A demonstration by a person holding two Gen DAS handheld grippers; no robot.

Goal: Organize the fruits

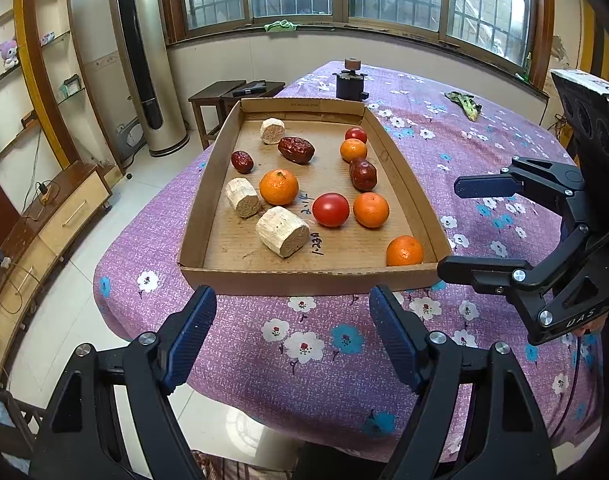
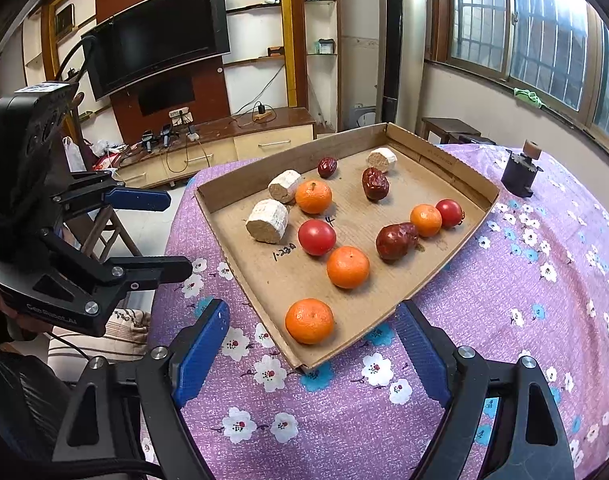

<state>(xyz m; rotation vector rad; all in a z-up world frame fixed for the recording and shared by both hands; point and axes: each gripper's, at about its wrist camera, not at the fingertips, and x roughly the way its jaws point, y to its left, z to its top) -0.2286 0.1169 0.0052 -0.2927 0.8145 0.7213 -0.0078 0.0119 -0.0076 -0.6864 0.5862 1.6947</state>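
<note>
Near the lower edge of each wrist view, both grippers stand wide open and hold nothing: the left gripper [image 1: 292, 332] and the right gripper [image 2: 312, 344] hover over the flowered cloth, short of the tray [image 1: 304, 278]. The fruits lie scattered inside the tray. The nearest orange [image 2: 309, 321] sits in the corner just ahead of the right gripper, at lower centre of its view, so I judge the right hand is nearer. Behind it lie a tomato [image 2: 316, 237] and dates.
</note>
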